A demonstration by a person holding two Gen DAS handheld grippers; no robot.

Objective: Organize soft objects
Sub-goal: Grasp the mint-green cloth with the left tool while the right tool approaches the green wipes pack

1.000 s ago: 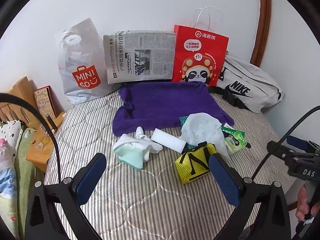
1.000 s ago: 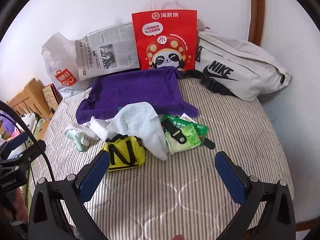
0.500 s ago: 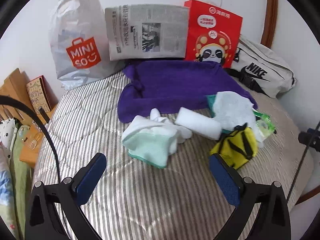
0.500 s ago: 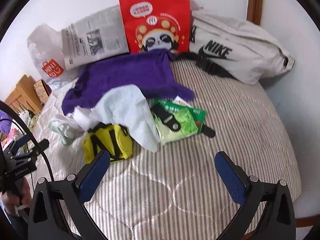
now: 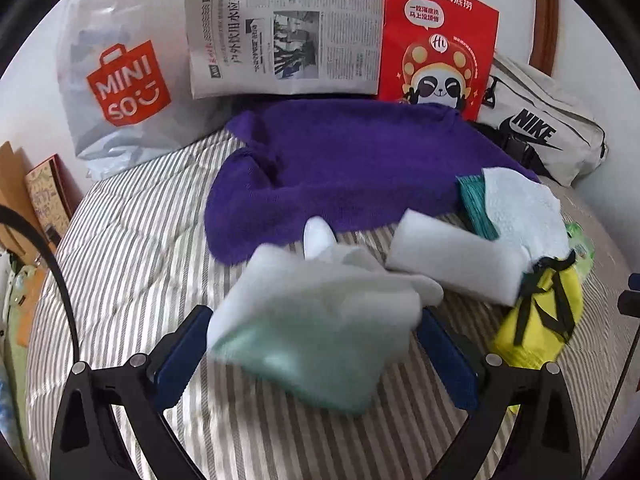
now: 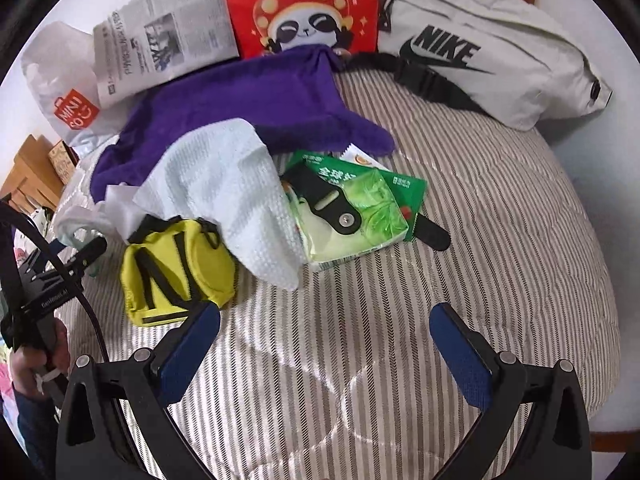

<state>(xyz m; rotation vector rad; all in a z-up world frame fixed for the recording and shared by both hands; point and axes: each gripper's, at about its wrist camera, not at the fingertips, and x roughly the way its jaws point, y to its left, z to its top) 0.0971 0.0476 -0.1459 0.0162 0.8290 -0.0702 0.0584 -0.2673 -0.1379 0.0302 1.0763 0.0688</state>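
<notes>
A white and mint-green cloth bundle (image 5: 312, 320) lies on the striped bed, blurred, between the blue pads of my left gripper (image 5: 316, 344), which is open around it. Beside it are a white rolled cloth (image 5: 456, 264), a pale textured cloth (image 5: 520, 208) and a yellow pouch (image 5: 540, 320). A purple towel (image 5: 340, 168) is spread behind them. My right gripper (image 6: 326, 344) is open over bare bedding, just in front of the yellow pouch (image 6: 176, 272), the pale cloth (image 6: 224, 184) and a green tissue pack (image 6: 352, 216).
Along the wall stand a Miniso plastic bag (image 5: 120, 80), a newspaper (image 5: 284, 36), a red paper bag (image 5: 436, 40) and a white Nike bag (image 6: 480, 48). Wooden furniture (image 5: 16, 184) borders the bed's left side. A hand (image 6: 36, 364) holds the left gripper's handle.
Both grippers have moved forward and down toward the pile. The left one now has the white and mint bundle between its open fingers; the right one is nearer the yellow pouch.
</notes>
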